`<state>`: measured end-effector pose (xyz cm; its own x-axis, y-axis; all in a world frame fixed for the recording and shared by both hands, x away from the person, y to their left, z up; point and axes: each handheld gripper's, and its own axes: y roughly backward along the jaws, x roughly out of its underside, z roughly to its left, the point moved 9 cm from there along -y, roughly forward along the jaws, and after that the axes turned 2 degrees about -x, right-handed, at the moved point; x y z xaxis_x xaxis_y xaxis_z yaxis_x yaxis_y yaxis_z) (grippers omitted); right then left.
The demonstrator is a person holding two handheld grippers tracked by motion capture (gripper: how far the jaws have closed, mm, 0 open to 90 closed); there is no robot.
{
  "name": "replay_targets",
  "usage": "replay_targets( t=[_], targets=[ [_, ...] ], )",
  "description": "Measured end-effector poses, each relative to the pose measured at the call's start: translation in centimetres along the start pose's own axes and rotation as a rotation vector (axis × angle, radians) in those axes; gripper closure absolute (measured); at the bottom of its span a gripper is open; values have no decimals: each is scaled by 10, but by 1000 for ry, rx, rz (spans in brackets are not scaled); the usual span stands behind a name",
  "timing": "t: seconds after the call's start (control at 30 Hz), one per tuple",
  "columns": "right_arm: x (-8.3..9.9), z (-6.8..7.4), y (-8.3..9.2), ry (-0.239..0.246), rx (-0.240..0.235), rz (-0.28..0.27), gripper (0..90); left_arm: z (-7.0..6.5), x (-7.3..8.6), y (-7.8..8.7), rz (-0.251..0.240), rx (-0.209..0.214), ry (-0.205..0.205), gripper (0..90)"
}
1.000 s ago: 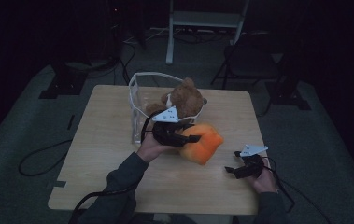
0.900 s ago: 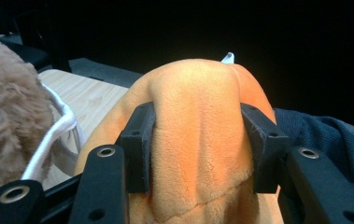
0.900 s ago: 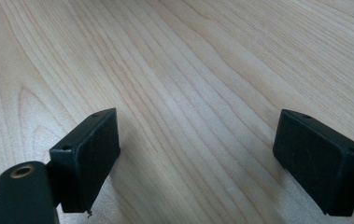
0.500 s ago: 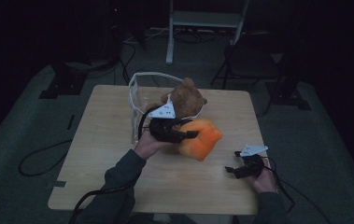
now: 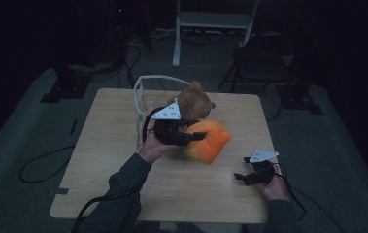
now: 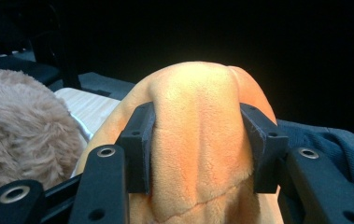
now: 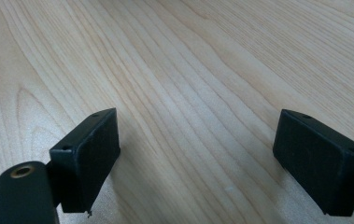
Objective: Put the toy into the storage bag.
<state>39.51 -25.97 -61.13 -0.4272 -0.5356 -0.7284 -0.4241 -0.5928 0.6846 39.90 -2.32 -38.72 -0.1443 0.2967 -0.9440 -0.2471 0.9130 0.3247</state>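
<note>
An orange plush toy [image 5: 209, 140] is held just above the middle of the wooden table [image 5: 104, 145]. My left gripper [image 5: 195, 136] is shut on it, and in the left gripper view both pads press into a fold of the orange plush toy [image 6: 198, 140]. A brown teddy bear [image 5: 195, 101] sits just behind it, beside a clear wire-framed bin [image 5: 145, 104]; the brown teddy bear's fur [image 6: 20, 126] is at the left of the left gripper view. My right gripper [image 5: 239, 175] rests low at the table's right front, open, with bare wood [image 7: 198, 140] between its jaws.
A chair and stand legs are in the dark behind the table. Cables trail off the table's front and left onto the floor [image 5: 41, 165]. Bare wood stretches across the table's left and front parts.
My left gripper has shifted the orange plush toy slightly back toward the teddy bear. The right gripper has stayed in place.
</note>
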Motion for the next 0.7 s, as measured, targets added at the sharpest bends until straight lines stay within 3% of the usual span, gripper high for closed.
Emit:
replay_targets(
  t=[0.7],
  targets=[
    [0,0,0,-2,2,0,139,4,-19,11,-25,-20,-28,525]
  ],
)
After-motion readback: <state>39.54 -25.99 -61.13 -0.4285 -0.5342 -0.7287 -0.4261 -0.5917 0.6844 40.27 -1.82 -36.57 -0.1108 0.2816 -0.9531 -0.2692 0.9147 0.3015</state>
